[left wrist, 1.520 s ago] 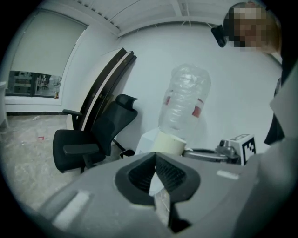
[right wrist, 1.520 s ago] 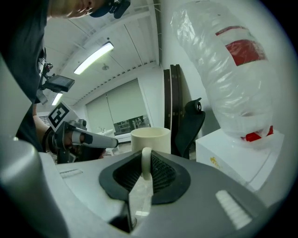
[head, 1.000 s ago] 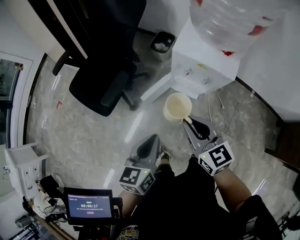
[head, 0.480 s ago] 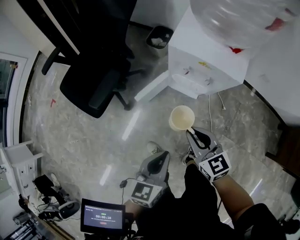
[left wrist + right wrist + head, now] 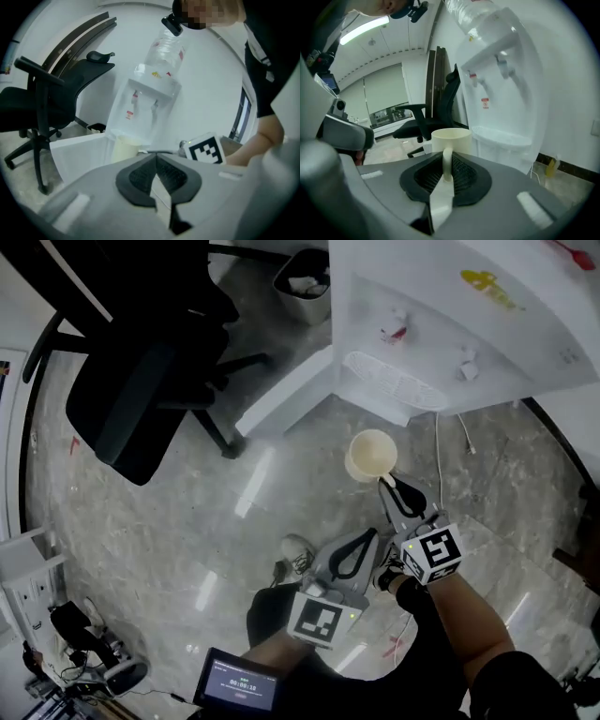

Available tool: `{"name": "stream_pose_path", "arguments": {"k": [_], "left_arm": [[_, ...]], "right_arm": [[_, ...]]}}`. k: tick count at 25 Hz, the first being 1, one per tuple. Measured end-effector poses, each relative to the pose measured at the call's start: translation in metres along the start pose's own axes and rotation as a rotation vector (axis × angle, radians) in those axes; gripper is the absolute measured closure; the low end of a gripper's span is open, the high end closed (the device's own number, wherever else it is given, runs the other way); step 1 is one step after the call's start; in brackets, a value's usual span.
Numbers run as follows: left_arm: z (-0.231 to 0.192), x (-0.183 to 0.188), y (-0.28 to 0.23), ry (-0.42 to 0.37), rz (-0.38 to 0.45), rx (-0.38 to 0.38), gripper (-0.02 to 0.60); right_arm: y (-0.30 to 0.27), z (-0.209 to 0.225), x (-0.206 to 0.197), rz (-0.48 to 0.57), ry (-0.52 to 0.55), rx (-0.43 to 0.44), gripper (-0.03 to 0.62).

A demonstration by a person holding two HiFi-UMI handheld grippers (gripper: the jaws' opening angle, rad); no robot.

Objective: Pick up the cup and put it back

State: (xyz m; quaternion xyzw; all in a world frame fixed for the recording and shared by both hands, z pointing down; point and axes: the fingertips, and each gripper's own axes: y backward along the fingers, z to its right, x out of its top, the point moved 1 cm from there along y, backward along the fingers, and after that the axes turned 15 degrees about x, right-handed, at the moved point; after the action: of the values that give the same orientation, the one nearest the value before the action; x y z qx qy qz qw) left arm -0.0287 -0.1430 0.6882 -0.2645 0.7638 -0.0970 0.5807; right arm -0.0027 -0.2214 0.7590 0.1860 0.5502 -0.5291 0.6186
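I count one cup [image 5: 371,455], cream in colour. At the far right there is one water dispenser [image 5: 450,324], with two taps [image 5: 397,324] and one bottle [image 5: 165,49] on its top. One black office chair [image 5: 131,381] stands at the far left, and one waste bin [image 5: 305,273] is beyond it. On the floor [image 5: 169,521] lies one white cable [image 5: 438,446]. Near me I see one small screen [image 5: 239,688] and one white shoe [image 5: 296,552]. I hold two grippers, my left gripper [image 5: 372,534] and my right gripper [image 5: 385,482], and each carries one marker cube [image 5: 324,620].
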Motion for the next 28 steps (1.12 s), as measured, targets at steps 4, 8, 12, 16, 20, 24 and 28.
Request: {"name": "stream_pose_path", "arguments": {"k": [4,8,12,16,20,24,28], "left_arm": [[-0.029,-0.052,-0.049,0.025,0.055,0.008,0.577],[-0.069,-0.103,-0.088,-0.033,0.110,0.008,0.577],[-0.061,-0.116,-0.113,0.029,0.075,-0.077,0.577],[-0.059,-0.118,-0.123,-0.065,0.129,-0.165,0.577],[-0.049,-0.147,-0.131,-0.004,0.052,-0.206,0.577],[-0.040,-0.176,-0.127,-0.049,0.003,-0.244,0.577],[-0.056,-0.172,-0.126,-0.075,0.019,-0.201,0.577]], "right_arm": [[-0.043,0.059,-0.075,0.032,-0.063,-0.106,0.548],[-0.097,0.132,-0.133,0.061,-0.055,-0.189,0.548],[-0.122,0.198,-0.164,0.041,-0.017,-0.261,0.548],[-0.142,0.244,-0.181,0.052,-0.039,-0.334,0.548],[-0.156,0.283,-0.196,-0.010,-0.048,-0.367,0.548],[-0.170,0.314,-0.202,-0.067,-0.059,-0.389,0.548],[-0.182,0.329,-0.205,-0.085,-0.075,-0.402,0.548]]}}
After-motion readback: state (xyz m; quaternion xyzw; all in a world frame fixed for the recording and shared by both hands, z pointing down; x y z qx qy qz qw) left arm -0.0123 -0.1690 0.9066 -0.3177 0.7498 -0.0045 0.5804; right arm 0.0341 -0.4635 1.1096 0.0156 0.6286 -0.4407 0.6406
